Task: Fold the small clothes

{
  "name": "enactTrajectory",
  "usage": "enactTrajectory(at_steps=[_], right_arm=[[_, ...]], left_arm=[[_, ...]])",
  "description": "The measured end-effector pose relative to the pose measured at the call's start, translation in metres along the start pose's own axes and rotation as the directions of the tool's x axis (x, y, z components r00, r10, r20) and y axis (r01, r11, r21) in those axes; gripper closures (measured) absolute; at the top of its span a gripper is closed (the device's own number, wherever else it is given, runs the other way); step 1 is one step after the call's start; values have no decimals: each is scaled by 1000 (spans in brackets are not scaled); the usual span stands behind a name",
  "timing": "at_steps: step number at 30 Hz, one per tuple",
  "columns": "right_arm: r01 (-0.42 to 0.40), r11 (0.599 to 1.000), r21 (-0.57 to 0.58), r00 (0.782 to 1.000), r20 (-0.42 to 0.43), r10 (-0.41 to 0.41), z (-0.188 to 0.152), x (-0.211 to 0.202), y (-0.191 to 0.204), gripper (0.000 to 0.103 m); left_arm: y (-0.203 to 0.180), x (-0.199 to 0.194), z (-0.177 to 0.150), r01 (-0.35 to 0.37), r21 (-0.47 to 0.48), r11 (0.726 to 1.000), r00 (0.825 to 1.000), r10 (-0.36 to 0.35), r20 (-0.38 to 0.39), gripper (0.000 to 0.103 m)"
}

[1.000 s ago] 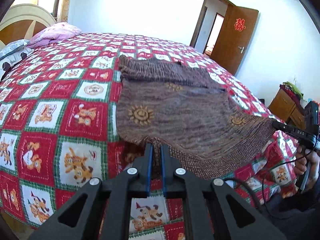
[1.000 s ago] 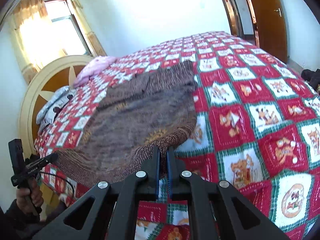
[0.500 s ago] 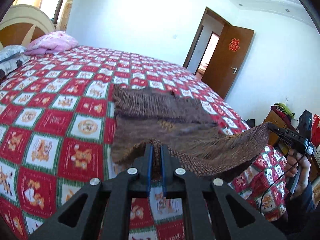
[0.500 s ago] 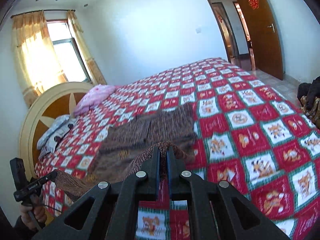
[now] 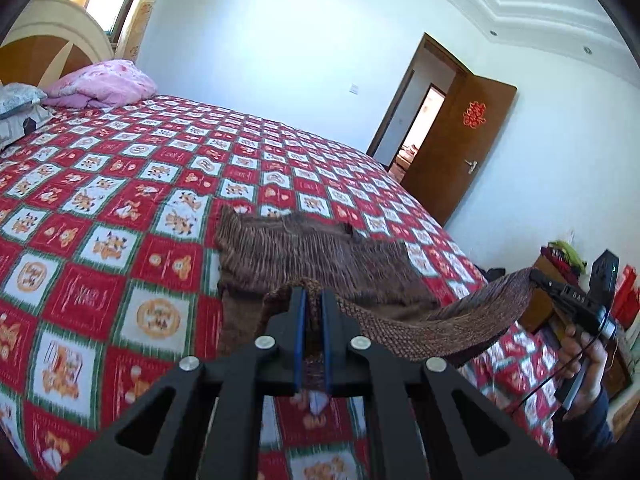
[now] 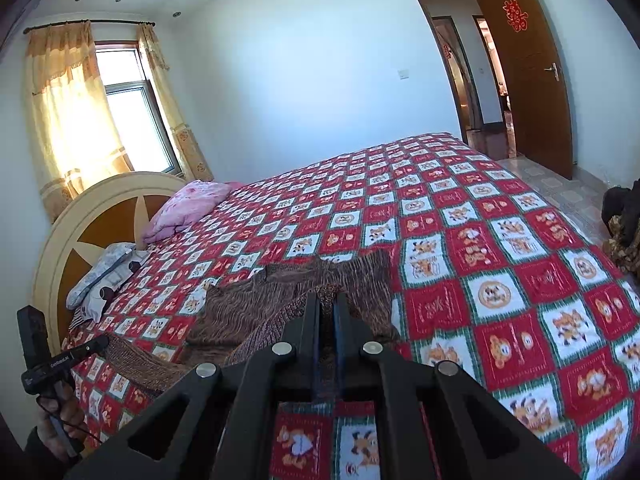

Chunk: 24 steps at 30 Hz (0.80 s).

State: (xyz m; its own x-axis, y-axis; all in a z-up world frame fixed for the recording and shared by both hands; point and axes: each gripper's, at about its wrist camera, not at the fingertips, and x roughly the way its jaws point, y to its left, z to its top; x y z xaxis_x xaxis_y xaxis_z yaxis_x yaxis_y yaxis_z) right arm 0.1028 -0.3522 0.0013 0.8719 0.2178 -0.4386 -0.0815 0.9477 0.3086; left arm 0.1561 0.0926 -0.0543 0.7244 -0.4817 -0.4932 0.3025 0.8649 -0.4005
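Note:
A small brown knitted sweater point(image 5: 320, 252) lies on the bed, its far part flat on the quilt. My left gripper point(image 5: 313, 296) is shut on one corner of its ribbed hem and holds it lifted. My right gripper point(image 6: 329, 300) is shut on the other hem corner; it also shows in the left wrist view point(image 5: 536, 276), with the hem stretched between the two. The sweater shows in the right wrist view point(image 6: 260, 304), and the left gripper point(image 6: 102, 342) at the lower left there.
The bed has a red, white and green cartoon quilt point(image 5: 120, 200). A pink pillow point(image 5: 100, 86) and headboard point(image 6: 100, 216) are at the far end. A wooden cabinet point(image 5: 544, 304) stands beside the bed. An open door point(image 6: 524, 72) is at the right.
Both grippers have risen and moved forward over the bed with the hem. The near half of the sweater has lifted off the quilt and moved towards the far half.

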Motion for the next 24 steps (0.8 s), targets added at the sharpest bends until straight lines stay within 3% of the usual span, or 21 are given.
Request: enactTrajectory(at_steps=[12, 17, 24], right_arm=[[14, 999, 52, 999, -48, -12, 50, 94, -12, 98], [47, 996, 78, 994, -97, -39, 59, 140, -22, 98], [133, 987, 92, 971, -212, -112, 60, 224, -46, 98]], left_arm=[[32, 66, 59, -44, -57, 997, 999, 44, -7, 95], [46, 108, 71, -89, -73, 993, 995, 86, -48, 95], [70, 181, 77, -145, -90, 985, 980, 131, -149, 95]])
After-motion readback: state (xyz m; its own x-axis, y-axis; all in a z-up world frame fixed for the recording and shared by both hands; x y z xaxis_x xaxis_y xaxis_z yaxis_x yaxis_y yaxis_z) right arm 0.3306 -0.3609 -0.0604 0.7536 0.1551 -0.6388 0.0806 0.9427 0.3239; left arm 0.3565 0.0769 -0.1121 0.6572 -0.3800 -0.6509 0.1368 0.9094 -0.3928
